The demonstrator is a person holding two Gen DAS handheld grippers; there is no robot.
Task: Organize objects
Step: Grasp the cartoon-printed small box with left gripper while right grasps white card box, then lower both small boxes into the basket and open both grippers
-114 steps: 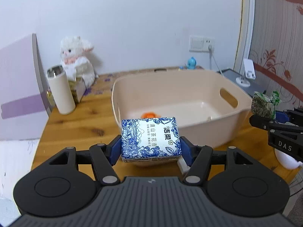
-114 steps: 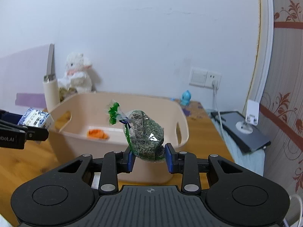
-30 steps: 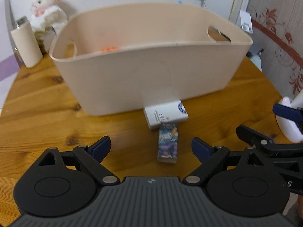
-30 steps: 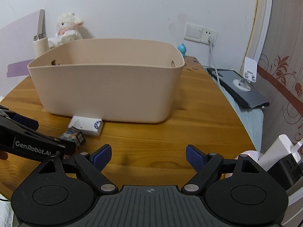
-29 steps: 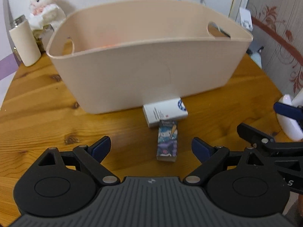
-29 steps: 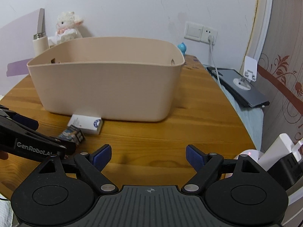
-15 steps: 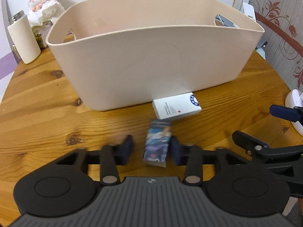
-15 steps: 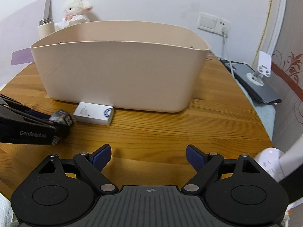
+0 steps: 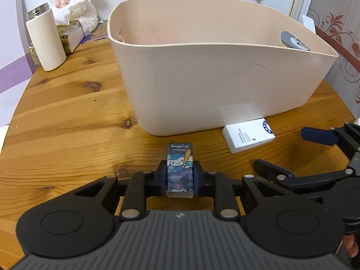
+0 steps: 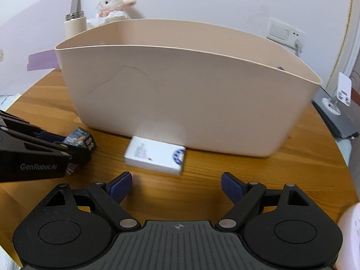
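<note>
My left gripper is shut on a small cartoon-printed box, held just above the wooden table in front of the beige tub. It also shows in the right wrist view. A white box lies flat against the tub's front wall. My right gripper is open and empty, just short of that white box, facing the tub. The tub's contents are hidden by its wall.
A cream thermos, a tissue box and a plush lamb stand at the back left. A wall socket and a tablet with a white stand are at the right. A white object sits at the table's right edge.
My left gripper has closed on the cartoon-printed box and lifted it slightly. My right gripper has moved forward and down toward the white box, staying open.
</note>
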